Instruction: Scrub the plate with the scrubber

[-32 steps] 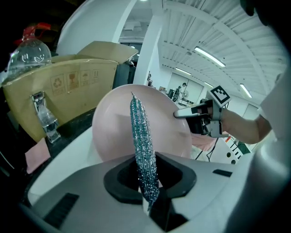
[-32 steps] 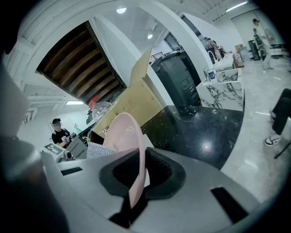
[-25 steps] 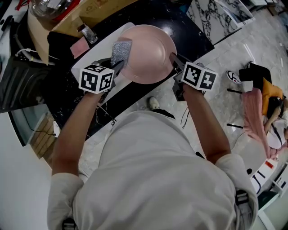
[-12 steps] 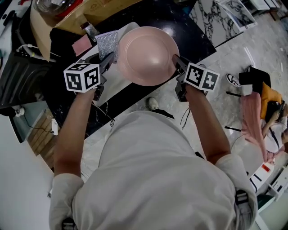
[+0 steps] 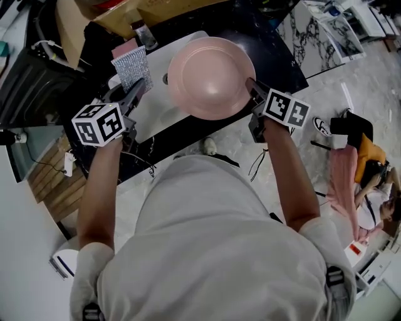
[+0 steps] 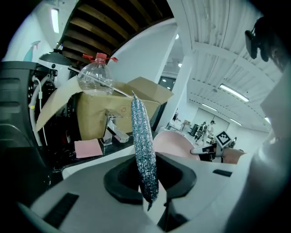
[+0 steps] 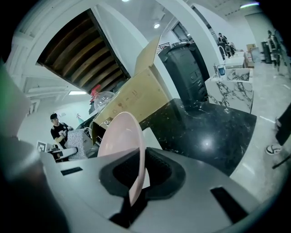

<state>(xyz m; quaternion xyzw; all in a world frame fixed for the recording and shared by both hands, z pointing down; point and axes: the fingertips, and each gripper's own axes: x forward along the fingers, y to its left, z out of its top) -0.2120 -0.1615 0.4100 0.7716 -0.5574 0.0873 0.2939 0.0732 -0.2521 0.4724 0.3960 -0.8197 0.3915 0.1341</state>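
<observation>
A pink plate [image 5: 210, 78] hangs over the white sink [image 5: 153, 110], and my right gripper [image 5: 252, 89] is shut on its right rim. In the right gripper view the plate [image 7: 122, 145] stands on edge between the jaws of the right gripper [image 7: 134, 193]. My left gripper [image 5: 136, 88] is shut on a silver sparkly scrubber [image 5: 129, 68], which is held left of the plate and apart from it. In the left gripper view the scrubber [image 6: 143, 150] rises upright from the left gripper [image 6: 150, 193], with the plate [image 6: 175, 143] beyond it to the right.
The sink is set in a black countertop [image 5: 266, 41]. A faucet [image 5: 144, 37] and a pink pad [image 5: 123, 48] lie behind the sink. A cardboard box [image 5: 156, 12] and a plastic bottle [image 6: 96, 77] stand at the back. A black bin [image 5: 37, 69] is at left, a marble block [image 5: 313, 28] at right.
My left gripper has carried the scrubber leftward off the plate's left rim, so a gap now shows. The plate stays in my right gripper, shifted slightly right.
</observation>
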